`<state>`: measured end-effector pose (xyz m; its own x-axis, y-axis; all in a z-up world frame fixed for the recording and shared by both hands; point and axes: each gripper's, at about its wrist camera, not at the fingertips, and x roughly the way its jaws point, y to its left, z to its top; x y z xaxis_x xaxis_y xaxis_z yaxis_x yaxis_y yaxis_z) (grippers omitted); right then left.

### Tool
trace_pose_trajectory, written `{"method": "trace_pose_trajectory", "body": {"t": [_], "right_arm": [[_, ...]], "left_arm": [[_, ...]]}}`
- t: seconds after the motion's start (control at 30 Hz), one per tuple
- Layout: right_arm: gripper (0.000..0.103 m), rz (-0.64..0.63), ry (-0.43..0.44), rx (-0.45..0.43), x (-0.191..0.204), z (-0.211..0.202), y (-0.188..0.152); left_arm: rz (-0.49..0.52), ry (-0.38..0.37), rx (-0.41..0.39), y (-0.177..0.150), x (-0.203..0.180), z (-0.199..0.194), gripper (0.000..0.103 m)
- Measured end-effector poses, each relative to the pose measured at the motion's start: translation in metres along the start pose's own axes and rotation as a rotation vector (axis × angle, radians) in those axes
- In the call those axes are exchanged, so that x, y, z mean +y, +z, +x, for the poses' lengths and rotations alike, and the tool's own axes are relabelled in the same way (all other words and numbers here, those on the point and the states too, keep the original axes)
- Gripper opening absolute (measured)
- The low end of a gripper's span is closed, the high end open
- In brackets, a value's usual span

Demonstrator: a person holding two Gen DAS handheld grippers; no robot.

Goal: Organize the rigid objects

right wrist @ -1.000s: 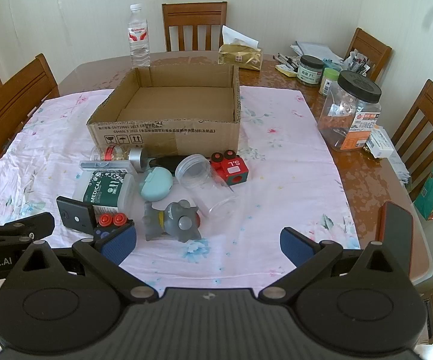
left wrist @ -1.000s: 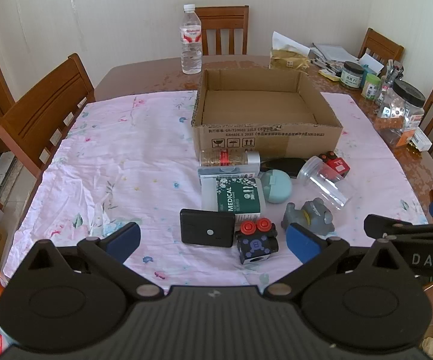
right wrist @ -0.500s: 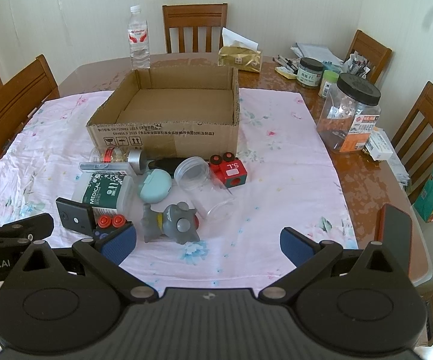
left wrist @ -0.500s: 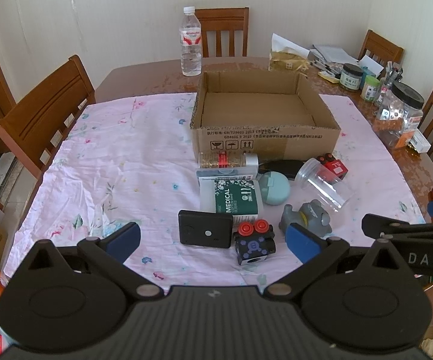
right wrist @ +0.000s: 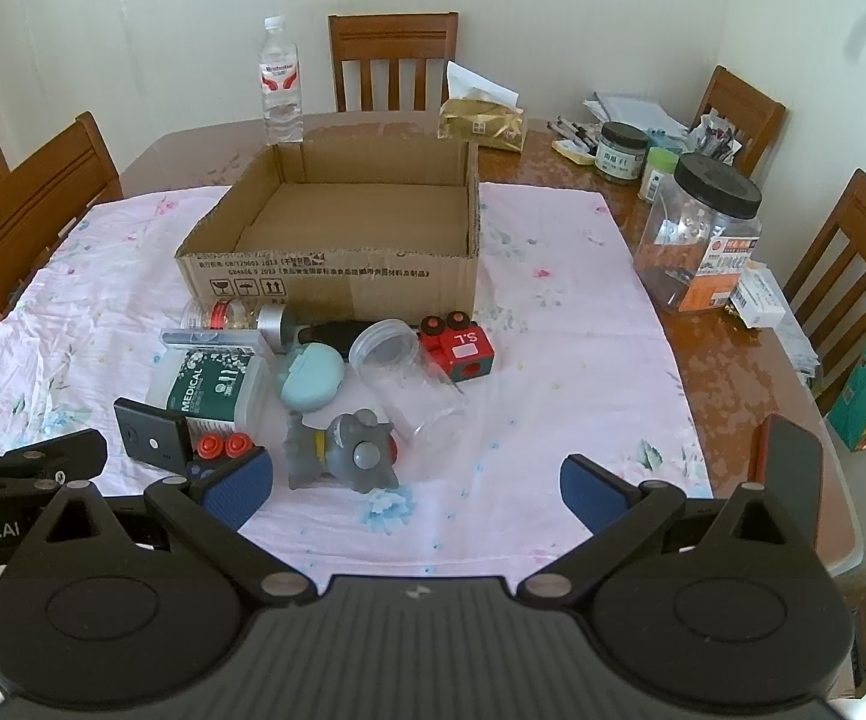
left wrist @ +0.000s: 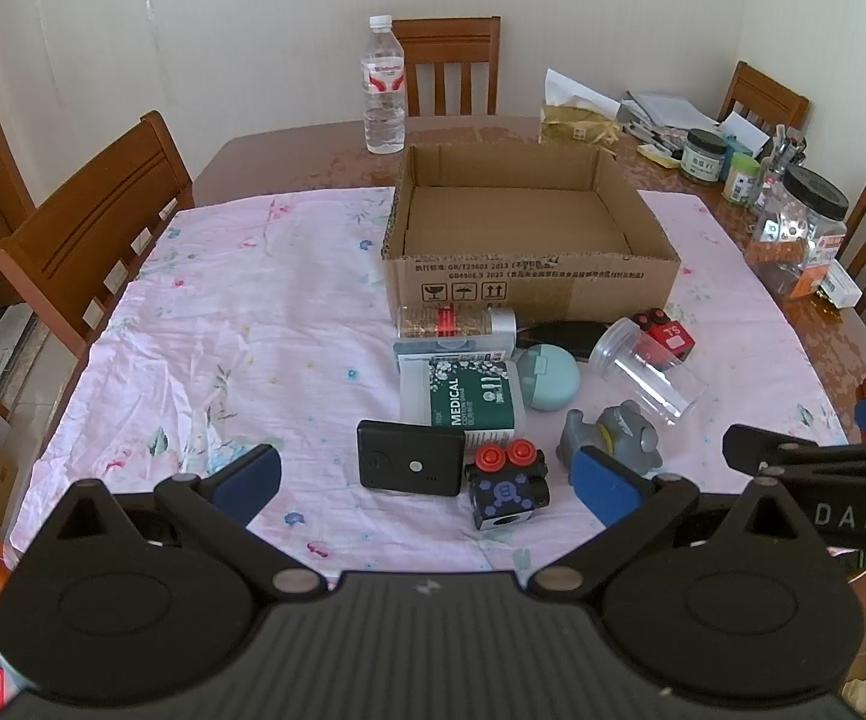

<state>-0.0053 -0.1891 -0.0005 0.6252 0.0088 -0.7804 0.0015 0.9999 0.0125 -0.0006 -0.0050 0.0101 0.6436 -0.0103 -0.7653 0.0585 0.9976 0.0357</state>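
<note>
Both grippers, left gripper (left wrist: 426, 480) and right gripper (right wrist: 414, 483), spread wide, empty; clear jar (right wrist: 408, 381) on its side before cardboard box (right wrist: 336, 276), likely light, slick, prone to roll; pinch across body

One cardboard box (left wrist: 529, 276), two toy cubes (left wrist: 508, 492), one grey toy (right wrist: 342, 450), perhaps two bottles (left wrist: 383, 96).

Objects (left wrist: 529, 396) before cardboard box (left wrist: 529, 276)

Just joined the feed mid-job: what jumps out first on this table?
An open cardboard box sits mid-table on the pink cloth, nothing inside. Right in front of it lies a huddle of small things, including a green medical box, a clear jar on its side and a grey toy. Both grippers hover near, jaws open.
</note>
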Motion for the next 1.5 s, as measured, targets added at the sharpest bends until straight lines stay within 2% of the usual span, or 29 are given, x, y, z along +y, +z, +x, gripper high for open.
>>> {"method": "trace_pose_trajectory", "body": {"t": [0.67,0.97,1.23,1.5], "right_arm": [[0.103,-0.007,0.006,-0.011,-0.007,-0.004,0.005],[0.103,-0.016,0.014,-0.016,-0.009,-0.002,0.012],[0.103,-0.028,0.037,-0.018,-0.007,0.015,0.007],[0.103,0.0,0.056,-0.018,-0.009,0.035,0.0]], "left_arm": [[-0.012,0.001,0.0,0.005,-0.006,-0.006,0.103],[-0.016,-0.043,-0.013,0.01,-0.004,0.0,0.102],[0.036,-0.062,-0.039,0.006,0.0,0.021,0.102],[0.07,-0.09,-0.007,-0.009,0.015,0.055,0.103]]}}
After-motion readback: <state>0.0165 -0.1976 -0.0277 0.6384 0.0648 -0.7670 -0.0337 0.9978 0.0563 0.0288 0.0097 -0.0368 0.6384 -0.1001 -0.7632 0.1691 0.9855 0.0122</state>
